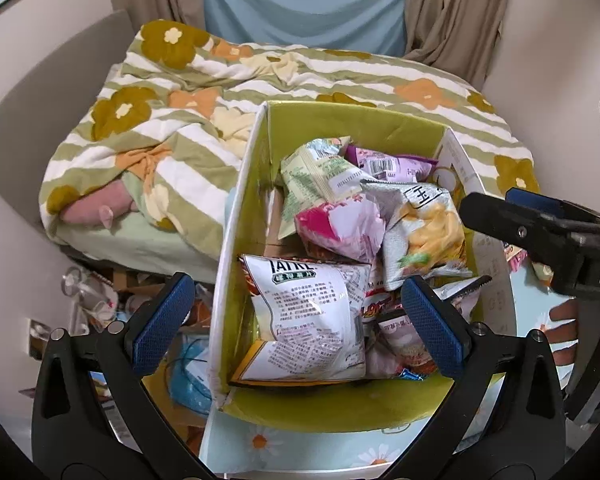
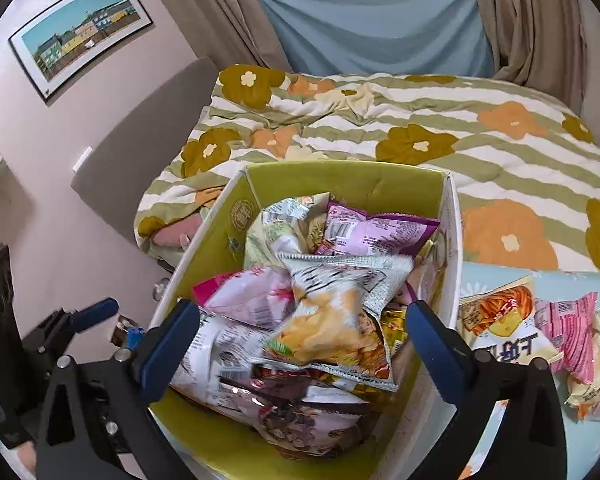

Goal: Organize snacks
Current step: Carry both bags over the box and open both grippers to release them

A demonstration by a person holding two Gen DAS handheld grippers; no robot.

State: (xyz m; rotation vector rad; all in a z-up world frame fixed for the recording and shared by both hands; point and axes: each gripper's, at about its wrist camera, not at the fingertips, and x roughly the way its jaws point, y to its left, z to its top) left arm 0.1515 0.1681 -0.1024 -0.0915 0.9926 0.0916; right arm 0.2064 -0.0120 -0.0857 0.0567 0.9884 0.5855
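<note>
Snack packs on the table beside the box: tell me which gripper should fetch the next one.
Right, most likely. The loose packs lie just outside the box wall, beside the right gripper, which is open and empty. The left gripper, also open, hovers over the box's far side, away from them.

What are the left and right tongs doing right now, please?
Left tongs: open, holding nothing, above the box.
Right tongs: open, holding nothing.

"TAIKE" on white snack bag
</note>
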